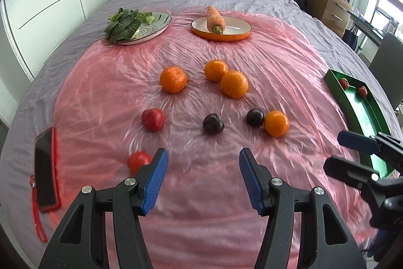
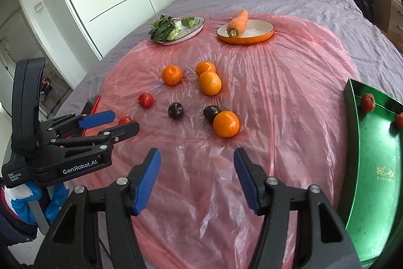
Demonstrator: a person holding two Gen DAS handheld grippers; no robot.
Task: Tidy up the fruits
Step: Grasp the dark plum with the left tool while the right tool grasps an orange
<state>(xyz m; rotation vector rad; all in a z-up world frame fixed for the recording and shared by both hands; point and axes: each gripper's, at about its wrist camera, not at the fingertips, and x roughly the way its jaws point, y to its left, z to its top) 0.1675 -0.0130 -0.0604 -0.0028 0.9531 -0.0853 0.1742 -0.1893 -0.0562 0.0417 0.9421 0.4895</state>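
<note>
Orange fruits (image 1: 173, 80) lie well ahead of both empty, parted grippers: left (image 1: 202, 158), right (image 2: 197, 155)

The left gripper (image 2: 121, 121) is being shown as black plastic arms joined by silver screws, with ribbed blue fingertip pads (image 1: 153, 180) and white "GenRobot.AI" lettering on its side. The right gripper (image 2: 197, 180) is being seen built alike. A blue and white glove (image 2: 30, 201) is being worn.

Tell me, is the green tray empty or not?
Not empty. Two small red fruits lie at the far end of the green tray; the rest is bare.
</note>
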